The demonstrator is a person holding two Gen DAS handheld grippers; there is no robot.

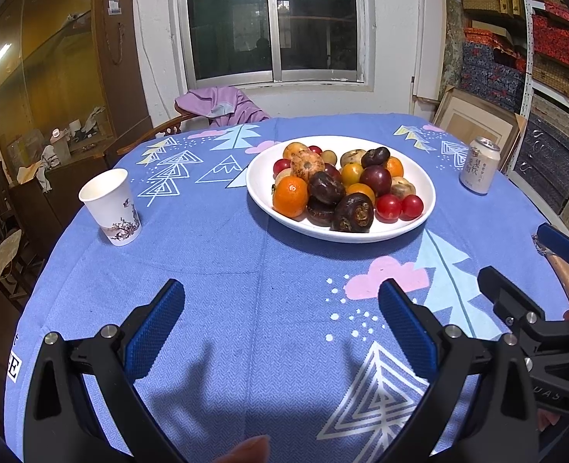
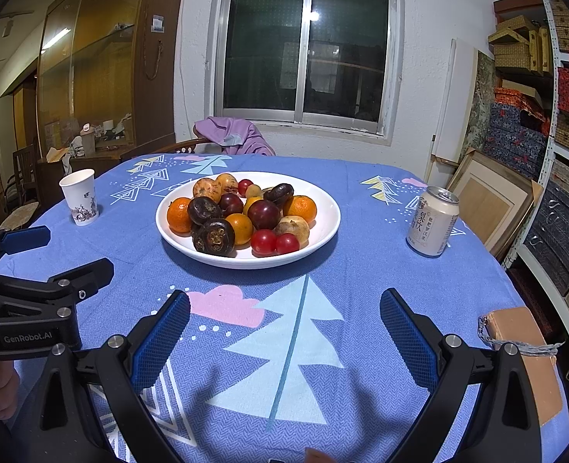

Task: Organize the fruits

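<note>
Blue patterned tablecloth (image 1: 222, 254), window behind. White plate (image 2: 325, 231) mid-table holds the heaped fruits (image 2: 242, 216) (oranges, cherry tomatoes, dark ones). Risk: nudging the pile could roll round pieces off. Left gripper (image 1: 282, 318) and right gripper (image 2: 284, 322), both spread wide and empty, hover level, short of the plate.

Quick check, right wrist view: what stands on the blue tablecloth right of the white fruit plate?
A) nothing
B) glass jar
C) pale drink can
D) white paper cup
C: the pale drink can stands upright on the blue patterned tablecloth to the right of the white fruit plate; the white paper cup is on the left.
</note>
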